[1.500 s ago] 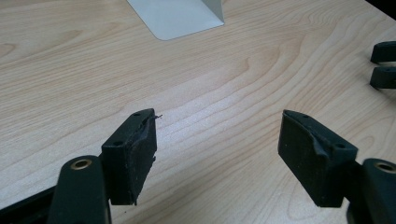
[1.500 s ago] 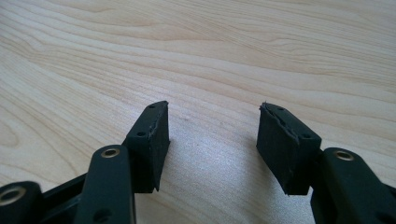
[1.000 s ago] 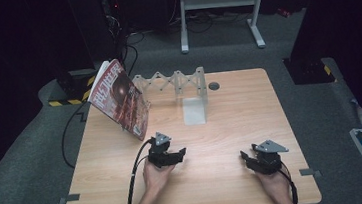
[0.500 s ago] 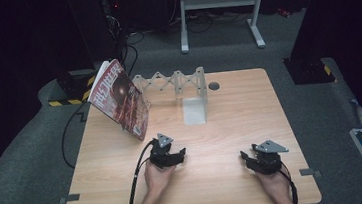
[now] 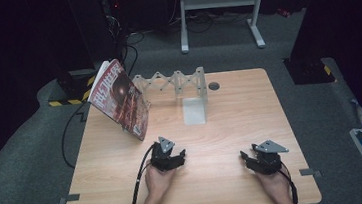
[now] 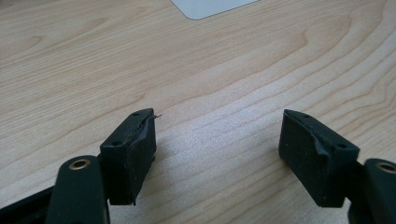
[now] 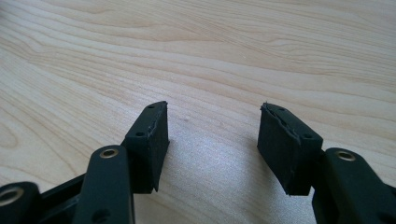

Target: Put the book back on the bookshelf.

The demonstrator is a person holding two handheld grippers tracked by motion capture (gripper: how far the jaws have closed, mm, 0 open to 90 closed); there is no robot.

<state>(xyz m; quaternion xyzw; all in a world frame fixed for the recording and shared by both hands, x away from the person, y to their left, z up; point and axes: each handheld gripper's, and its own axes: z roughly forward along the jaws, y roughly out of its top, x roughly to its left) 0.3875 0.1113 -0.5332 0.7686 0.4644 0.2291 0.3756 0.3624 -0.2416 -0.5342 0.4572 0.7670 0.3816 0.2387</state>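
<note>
Nothing has shifted over the last second: the left gripper (image 5: 174,159) and the right gripper (image 5: 251,158) rest where they were on the near part of the pale wooden table (image 5: 230,112), jaws spread wide with only bare wood between them. The red glossy magazine (image 5: 120,99) leans tilted against the white folding accordion rack (image 5: 171,81) at the far left, well apart from both grippers. Judging by this stillness, no reach has yet begun.

My left gripper (image 5: 170,159) and right gripper (image 5: 260,160) rest well apart on the tabletop (image 5: 230,112); a magazine (image 5: 120,99) leans against the rack (image 5: 172,81).
</note>
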